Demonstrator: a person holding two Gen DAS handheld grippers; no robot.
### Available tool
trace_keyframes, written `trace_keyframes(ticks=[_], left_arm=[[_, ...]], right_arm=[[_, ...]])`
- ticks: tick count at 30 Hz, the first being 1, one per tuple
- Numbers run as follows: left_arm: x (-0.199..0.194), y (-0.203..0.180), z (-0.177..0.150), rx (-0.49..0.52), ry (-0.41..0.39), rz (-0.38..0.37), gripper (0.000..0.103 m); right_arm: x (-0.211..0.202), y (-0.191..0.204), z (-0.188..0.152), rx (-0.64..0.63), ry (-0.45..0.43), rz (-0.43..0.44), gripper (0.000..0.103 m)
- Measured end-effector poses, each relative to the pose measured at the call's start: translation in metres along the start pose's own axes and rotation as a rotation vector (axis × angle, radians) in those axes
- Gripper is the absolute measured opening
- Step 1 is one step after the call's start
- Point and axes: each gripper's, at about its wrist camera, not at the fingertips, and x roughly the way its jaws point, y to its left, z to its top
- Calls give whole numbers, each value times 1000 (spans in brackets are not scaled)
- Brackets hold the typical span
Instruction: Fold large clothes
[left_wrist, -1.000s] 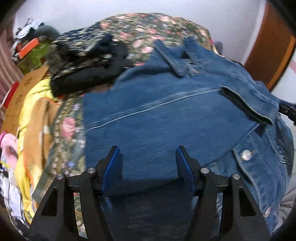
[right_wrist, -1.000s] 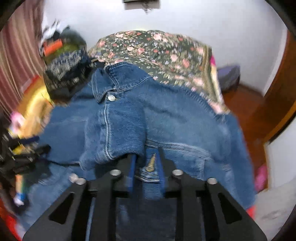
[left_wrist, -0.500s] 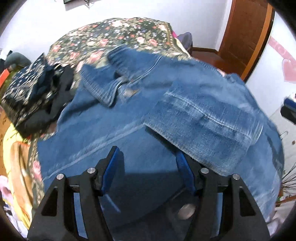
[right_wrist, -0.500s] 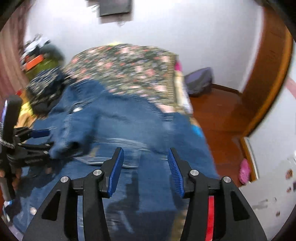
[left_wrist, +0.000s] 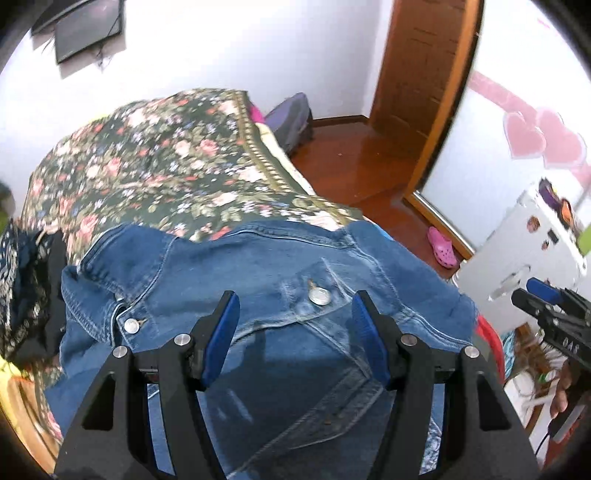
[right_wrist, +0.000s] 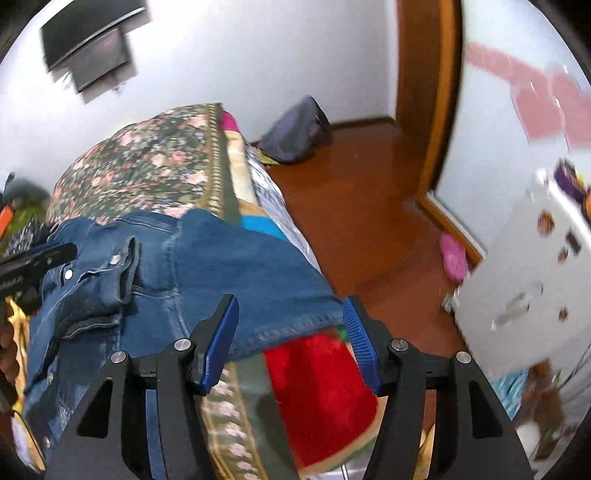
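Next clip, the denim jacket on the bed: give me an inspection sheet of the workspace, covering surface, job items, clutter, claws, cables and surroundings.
Surface: bed with a floral bedspread, far half bare.
Job's things: denim jacket lies partly folded on the near half, its hem at the bed's edge.
Clutter: dark patterned clothes piled beside the jacket; red fabric below the jacket's hem.
Claws: left claw open above the jacket, nothing between its pads; right claw opening, holding nothing, over the jacket's hem.
Cables: a thin dark cable hangs below the right hand's tool.
Surroundings: wooden floor, wooden door, pink shoe, grey bag, white cabinet, dark screen on the wall.
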Motion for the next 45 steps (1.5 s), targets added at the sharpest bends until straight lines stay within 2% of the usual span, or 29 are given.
trace_keyframes(ticks=[4,6,14,18,22,26,30,32,33,35,38,42,45], left_arm=[[-3,-10,-10,55,-3,51,62],[-10,-10,-19,86,-14,101,62],[-39,11,-58,132,-58,266,63],[-44,16,-78,150,-58,317,63],[-42,17,-93,116,-33,297,66],[-40,11,-103,108,-25,300,66],[-40,10,-107,72,-28,267,66],[-39,12,-108,56,-21,262,66],[-39,13,-109,54,-21,269,66],[-41,16,-110,50,-23,292,66],[-46,24,-109,33,-35,307,66],[-58,39,-106,-18,-63,322,66],[-67,50,-102,-65,-93,321,66]], right_arm=[[6,-14,-7,73,43,38,55],[13,-19,-7,117,69,75,55],[55,-45,-21,360,225,286,55],[79,-53,-28,459,301,368,55],[93,-54,-22,491,297,360,55],[110,-50,-9,471,294,281,55],[109,-28,2,354,236,171,51],[107,-21,5,308,211,132,35],[103,-19,6,284,194,128,31],[90,-15,13,246,148,137,19],[60,-7,26,187,57,172,11],[9,27,47,58,-70,239,9],[-23,59,54,-20,-124,341,9]])
